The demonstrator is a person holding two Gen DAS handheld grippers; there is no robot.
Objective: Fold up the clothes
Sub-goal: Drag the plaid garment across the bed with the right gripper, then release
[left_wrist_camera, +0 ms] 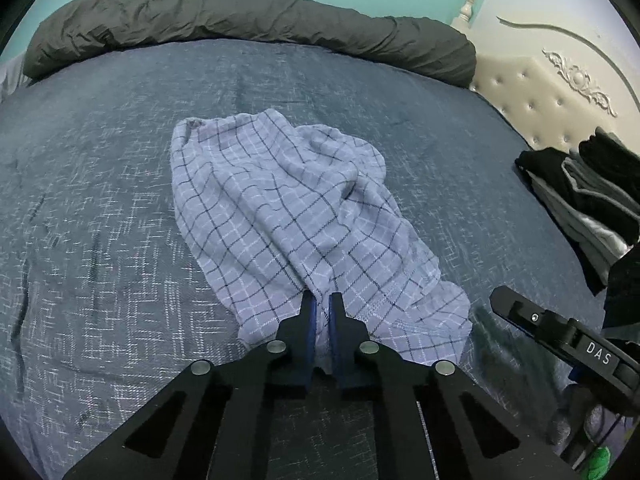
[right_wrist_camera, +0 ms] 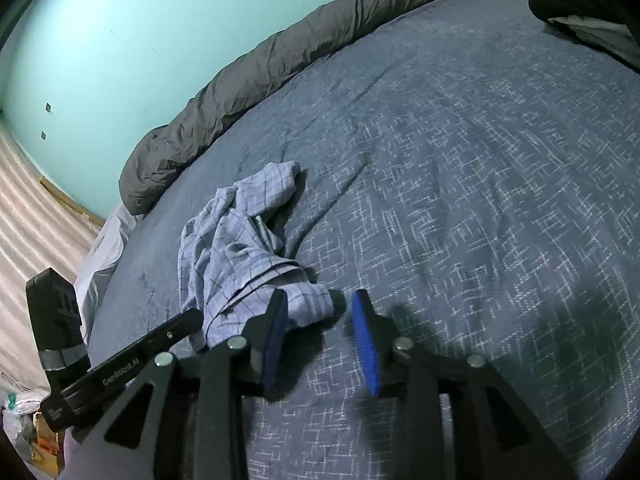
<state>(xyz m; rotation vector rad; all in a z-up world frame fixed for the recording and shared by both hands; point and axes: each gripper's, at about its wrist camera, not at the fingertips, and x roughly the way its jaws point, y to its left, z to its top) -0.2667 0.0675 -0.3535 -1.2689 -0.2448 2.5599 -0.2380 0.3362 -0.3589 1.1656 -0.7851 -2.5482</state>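
Left tool (left_wrist_camera: 323, 300) on crumpled checked cloth (left_wrist_camera: 280, 208)

Checked garment (left_wrist_camera: 276, 208): near hem hidden inside pinched left claw (left_wrist_camera: 323, 304); underside out of sight in both views. Folds bunched; garment type cannot tell. Dark folded clothes pile (left_wrist_camera: 580, 196) at bed's right edge: cut by frame edge, item count unclear. Right claw (right_wrist_camera: 320, 312): left pad overlaps garment corner, contact cannot tell. Bed (left_wrist_camera: 100, 220): near edge hidden behind claw bodies. Grey bolster (left_wrist_camera: 240, 16) along far edge: its right end cut off in right wrist view. Clutter (right_wrist_camera: 24, 420) at lower left: too blurred to identify.
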